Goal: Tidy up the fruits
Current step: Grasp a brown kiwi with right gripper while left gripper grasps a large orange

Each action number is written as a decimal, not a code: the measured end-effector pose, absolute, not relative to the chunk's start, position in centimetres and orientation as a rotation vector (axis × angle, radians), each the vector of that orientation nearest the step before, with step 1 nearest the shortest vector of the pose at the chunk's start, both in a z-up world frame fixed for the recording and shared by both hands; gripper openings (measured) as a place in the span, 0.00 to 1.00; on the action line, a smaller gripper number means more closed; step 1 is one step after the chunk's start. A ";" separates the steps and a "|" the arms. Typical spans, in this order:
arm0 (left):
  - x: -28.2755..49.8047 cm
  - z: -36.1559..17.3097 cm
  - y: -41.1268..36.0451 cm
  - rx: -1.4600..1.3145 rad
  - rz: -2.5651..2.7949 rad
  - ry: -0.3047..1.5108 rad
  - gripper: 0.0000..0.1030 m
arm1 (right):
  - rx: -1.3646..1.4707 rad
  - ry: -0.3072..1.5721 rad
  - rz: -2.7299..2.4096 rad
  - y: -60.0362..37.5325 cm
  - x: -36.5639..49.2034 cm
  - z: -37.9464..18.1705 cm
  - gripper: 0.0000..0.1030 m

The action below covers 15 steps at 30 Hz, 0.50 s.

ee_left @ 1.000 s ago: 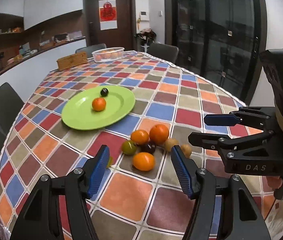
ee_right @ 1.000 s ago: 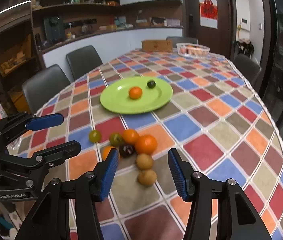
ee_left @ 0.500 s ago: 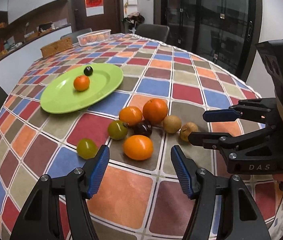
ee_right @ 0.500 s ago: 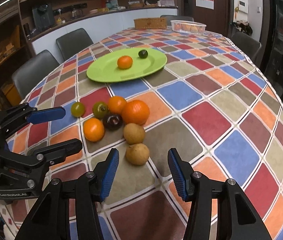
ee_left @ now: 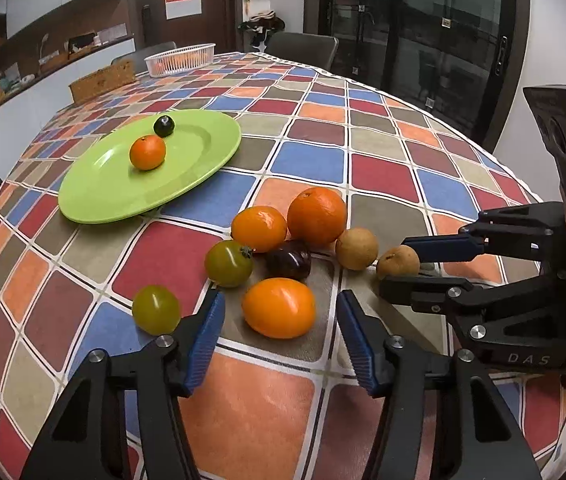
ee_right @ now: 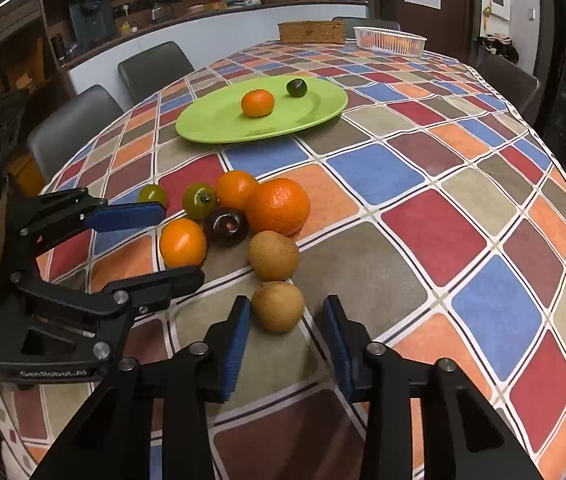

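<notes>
- right gripper [ee_right: 286, 322] is sitting open, jaws bracketing the nearest brown fruit [ee_right: 278, 306] but not touching it yet; over the last second it has been closing in from well back of the pile.
- left gripper [ee_left: 279, 330] is also open, hanging just short of the orange tomato [ee_left: 279, 308], with a green tomato [ee_left: 156, 309] just outside its left finger; it has been advancing too.
- fruit pile is lying on the tabletop [ee_right: 423, 216] near the plate: large orange [ee_right: 278, 206], small orange [ee_right: 235, 190], dark plum [ee_right: 225, 226], second brown fruit [ee_right: 273, 255], another green tomato [ee_right: 199, 201].
- green plate [ee_right: 211, 124] is already carrying one small orange [ee_right: 257, 103] and one dark fruit [ee_right: 296, 88], so sorting is looking partly done.
- meaning: both grippers are now lining up on separate picks; my read is that closing on the fruit comes next.
- risk: round fruit could be rolling off when nudged, and the grippers are working close together.
</notes>
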<state>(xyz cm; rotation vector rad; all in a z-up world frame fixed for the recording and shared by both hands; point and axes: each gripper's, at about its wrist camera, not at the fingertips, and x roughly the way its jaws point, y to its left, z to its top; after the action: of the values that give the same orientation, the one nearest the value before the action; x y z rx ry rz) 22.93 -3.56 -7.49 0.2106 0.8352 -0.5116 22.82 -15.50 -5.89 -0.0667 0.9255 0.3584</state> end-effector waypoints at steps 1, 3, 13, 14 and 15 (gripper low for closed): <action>23.0 -7.5 -3.6 0.210 -0.511 0.835 0.53 | -0.062 0.926 0.358 -15.6 22.9 -5.9 0.34; 23.1 -7.6 -3.7 0.204 -0.515 0.838 0.46 | -0.050 0.927 0.360 -15.7 23.0 -5.9 0.32; 23.2 -7.7 -3.7 0.191 -0.508 0.844 0.36 | -0.034 0.929 0.372 -15.8 23.0 -5.8 0.28; 23.2 -7.6 -3.7 0.188 -0.508 0.845 0.36 | -0.032 0.929 0.373 -15.8 23.0 -5.8 0.28; 23.1 -7.6 -3.6 0.182 -0.507 0.847 0.36 | -0.030 0.929 0.374 -15.8 22.9 -5.8 0.28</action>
<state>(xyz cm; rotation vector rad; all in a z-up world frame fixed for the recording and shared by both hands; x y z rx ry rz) 23.11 -3.57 -7.59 0.1817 0.8468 -0.5072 22.94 -15.79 -5.82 -0.0298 0.9289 0.3740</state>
